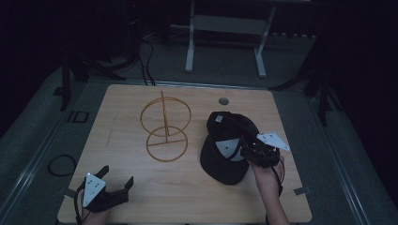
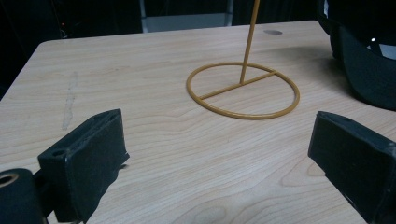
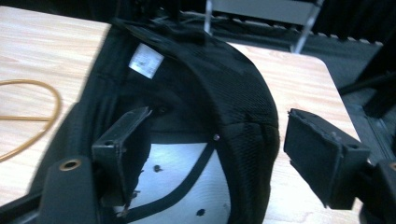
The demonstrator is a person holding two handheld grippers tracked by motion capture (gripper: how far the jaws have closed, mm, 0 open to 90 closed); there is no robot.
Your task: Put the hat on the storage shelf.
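At the table's near left corner the left gripper sits low over the wood with its jaws wide apart and nothing between them. In the left gripper view bare wood lies between the two black jaws, and the stand's base ring is ahead of them, well apart.

Toward the near right edge a hand holds the right gripper at the cap. In the right gripper view its jaws are apart and straddle the cap's side wall: one jaw is inside the upturned crown, over the pale lining, and the other is outside, clear of the fabric with a gap. They have not closed on it.

The cap is black and lies upside down on the right half of the table, brim toward the near edge, a small white label showing inside at the far end of the crown.

Left of the cap, near the middle of the table, stands a yellow wire stand: a flat base ring with a crossbar, an upright rod, and a larger ring higher up. Cap and stand are near but apart.

Near the far edge a small round grommet is set in the wood
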